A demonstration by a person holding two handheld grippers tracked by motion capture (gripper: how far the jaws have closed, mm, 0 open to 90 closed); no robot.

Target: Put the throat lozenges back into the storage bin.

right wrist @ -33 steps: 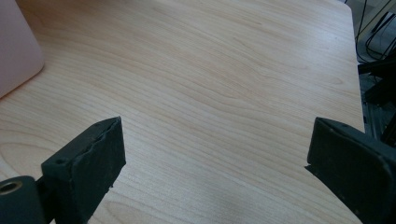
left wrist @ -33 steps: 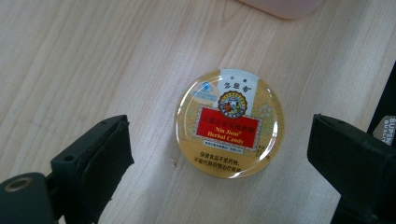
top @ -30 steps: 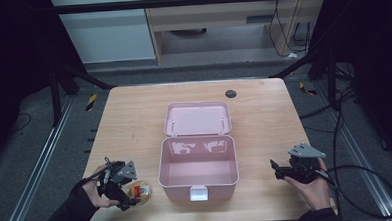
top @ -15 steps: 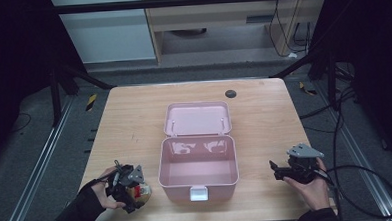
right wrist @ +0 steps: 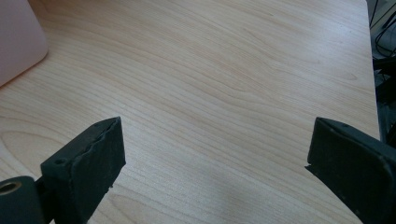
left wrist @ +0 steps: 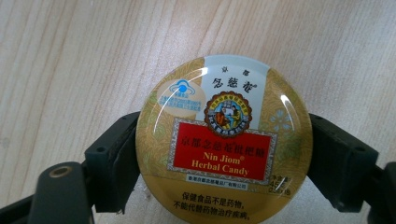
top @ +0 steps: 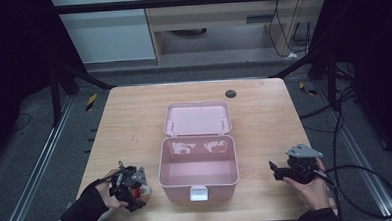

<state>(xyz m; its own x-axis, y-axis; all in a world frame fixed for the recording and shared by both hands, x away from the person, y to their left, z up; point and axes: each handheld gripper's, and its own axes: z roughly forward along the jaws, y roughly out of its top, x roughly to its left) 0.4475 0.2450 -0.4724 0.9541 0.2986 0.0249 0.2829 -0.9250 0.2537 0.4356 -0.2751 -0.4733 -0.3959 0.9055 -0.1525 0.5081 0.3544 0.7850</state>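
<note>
1. Light wooden table (top: 134,118) seen from above, dark floor and cables around it.
2. At the table's middle, a pink plastic box (top: 198,165) standing open and empty, its lid (top: 198,118) laid back flat toward the far side, a small white latch (top: 198,193) on its near wall.
3. Near the far edge, well apart from the box, a small dark round mark (top: 230,93) on the wood; too small to tell what.
4. At the near left corner, just beside the box but apart from it, the left gripper (top: 132,191) held in a dark-gloved hand (top: 100,192).
5. Between its two black jaws, a round Nin Jiom Herbal Candy tin (left wrist: 223,140): gold rim, red label panel, white band with Chinese characters at the top.
6. In the left gripper view, one jaw pressed against each side of the tin, closed firmly on it, label face up toward the camera; wood grain behind it.
7. Cannot tell whether the tin rests on the table or hangs just above it.
8. At the near right, the right gripper (top: 281,171) held in a bare hand (top: 312,188), grey three-cornered plate on top, cable trailing off to the right.
9. In the right gripper view, jaws spread wide apart with nothing but bare wood between them; a corner of the pink box at upper left.
</note>
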